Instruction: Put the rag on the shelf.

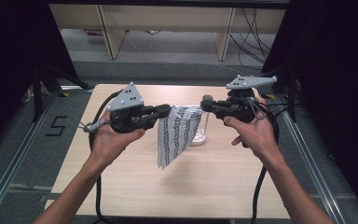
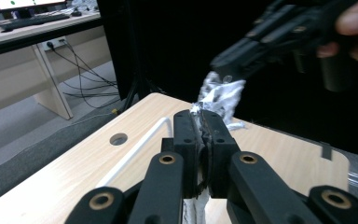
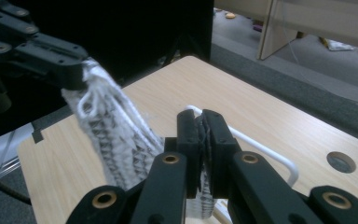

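One sign can be read: a black figure "5" (image 1: 57,126), marked on the grey floor (image 1: 9,140) just off the left edge of the worktop (image 1: 200,186), seen in the high view. It stands alone, with no other character beside it. The cloth (image 1: 177,135) held above the worktop carries a dark repeating pattern, but it forms no letters or numbers that can be made out. The grey plates on the two grippers bear only small dark dots, no writing. The two gripper views show no legible text, label or brand.
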